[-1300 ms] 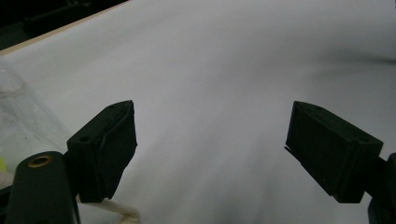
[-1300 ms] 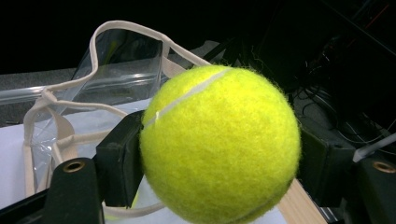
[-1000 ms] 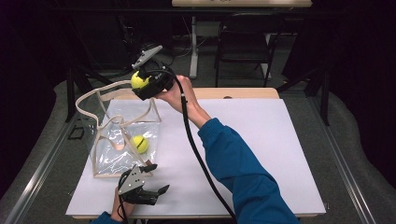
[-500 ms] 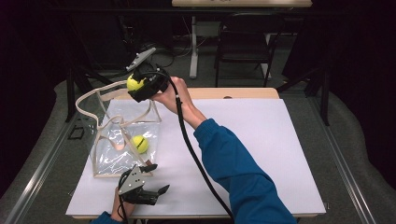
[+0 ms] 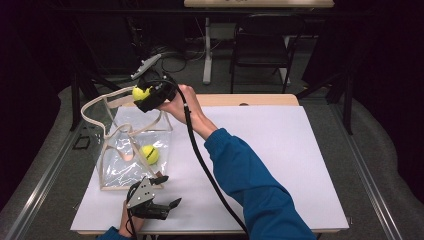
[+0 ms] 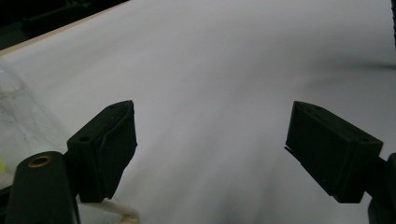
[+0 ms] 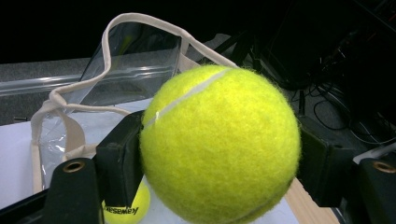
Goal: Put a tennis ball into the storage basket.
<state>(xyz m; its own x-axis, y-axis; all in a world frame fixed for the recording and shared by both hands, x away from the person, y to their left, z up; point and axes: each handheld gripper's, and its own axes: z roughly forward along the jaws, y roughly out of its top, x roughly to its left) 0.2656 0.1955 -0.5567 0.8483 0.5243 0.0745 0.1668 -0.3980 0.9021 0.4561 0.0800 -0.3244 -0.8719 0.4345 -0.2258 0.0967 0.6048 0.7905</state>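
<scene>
A clear plastic bag [image 5: 117, 150] with beige trim and handles stands at the left of the white table [image 5: 280, 150]. One yellow tennis ball [image 5: 149, 154] lies inside it. My right gripper [image 5: 141, 95] is shut on a second tennis ball [image 5: 140, 93], held above the bag's far rim. In the right gripper view that held ball [image 7: 219, 144] sits between the two black pads [image 7: 119, 158], with the bag [image 7: 116, 65] and the lower ball [image 7: 122, 207] behind. My left gripper [image 5: 168, 190] rests open near the table's front edge, just in front of the bag. Its jaws stand wide apart over bare table [image 6: 210, 70].
The right gripper's black cable [image 5: 205, 165] trails across the table beside the blue sleeve [image 5: 250, 185]. A strip of wood [image 5: 250, 100] marks the table's far edge. A chair [image 5: 260, 55] and a desk leg [image 5: 206, 50] stand behind on the dark floor.
The right gripper with its ball has shifted a little to the left and down toward the bag's far rim. The left gripper has not moved.
</scene>
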